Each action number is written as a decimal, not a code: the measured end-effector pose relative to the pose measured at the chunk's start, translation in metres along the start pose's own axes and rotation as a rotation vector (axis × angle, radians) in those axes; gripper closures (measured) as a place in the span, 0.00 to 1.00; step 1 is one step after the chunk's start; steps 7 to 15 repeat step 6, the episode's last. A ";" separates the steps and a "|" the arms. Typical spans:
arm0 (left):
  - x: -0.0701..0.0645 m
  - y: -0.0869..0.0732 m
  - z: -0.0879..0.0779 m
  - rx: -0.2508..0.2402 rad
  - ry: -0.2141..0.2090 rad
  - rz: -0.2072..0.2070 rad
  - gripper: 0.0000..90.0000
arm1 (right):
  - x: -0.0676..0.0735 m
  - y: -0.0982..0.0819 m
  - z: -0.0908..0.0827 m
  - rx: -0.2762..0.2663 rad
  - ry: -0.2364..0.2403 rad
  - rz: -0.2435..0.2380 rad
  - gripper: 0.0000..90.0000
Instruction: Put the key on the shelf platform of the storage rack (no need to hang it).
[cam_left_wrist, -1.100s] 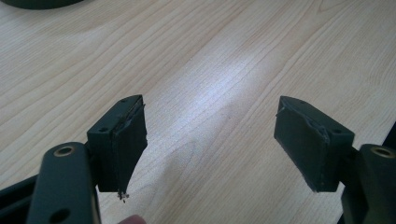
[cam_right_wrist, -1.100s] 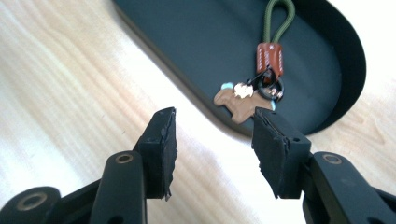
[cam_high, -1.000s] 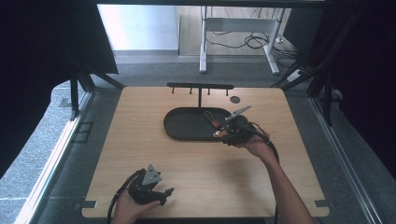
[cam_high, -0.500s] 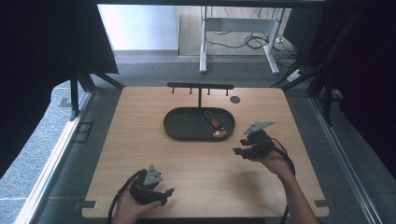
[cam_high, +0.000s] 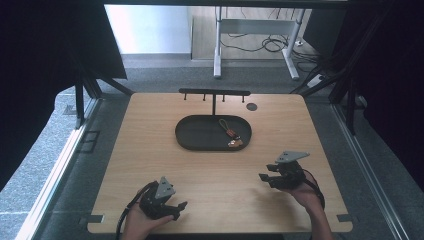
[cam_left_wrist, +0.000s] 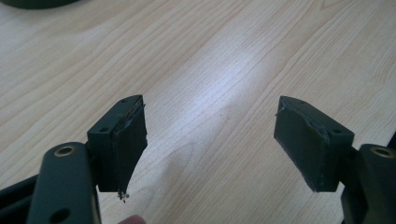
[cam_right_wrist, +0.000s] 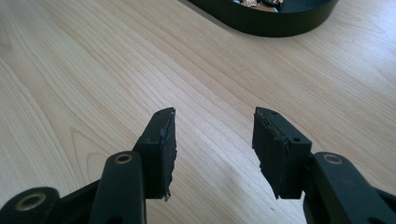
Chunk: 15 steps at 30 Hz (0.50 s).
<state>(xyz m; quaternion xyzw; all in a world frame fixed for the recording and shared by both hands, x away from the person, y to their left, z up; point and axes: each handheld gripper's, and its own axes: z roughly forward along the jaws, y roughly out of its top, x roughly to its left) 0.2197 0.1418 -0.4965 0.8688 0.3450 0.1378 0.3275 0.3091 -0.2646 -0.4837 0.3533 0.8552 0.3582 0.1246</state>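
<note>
**Right gripper back at the near edge, keyring lying in the tray**

Pulling away from the tray, my right gripper has come back toward the near right part of the table, where a second ago it sat right at the tray's right end. Its jaws stand part-way open, having widened slightly just now, and the right gripper view shows bare wood between them, nothing held. My left gripper has stayed put at the near left edge, jaws wide apart; in the left gripper view there's only wood grain between the pads.

And the keyring: it lies inside the black oval tray toward its right end, with a green loop and a brown tag. That tray sits mid-table, just in front of the black hook rack. Both grippers are well apart from it.
</note>
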 end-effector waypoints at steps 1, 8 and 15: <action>-0.001 0.000 0.000 -0.003 -0.001 0.001 0.29 | 0.000 0.000 0.001 0.012 0.004 -0.001 0.53; -0.001 -0.001 0.002 0.007 -0.003 0.003 0.29 | 0.004 0.002 -0.007 -0.040 -0.033 0.011 0.48; -0.001 -0.001 0.002 0.007 -0.003 0.003 0.29 | 0.004 0.002 -0.007 -0.040 -0.033 0.011 0.48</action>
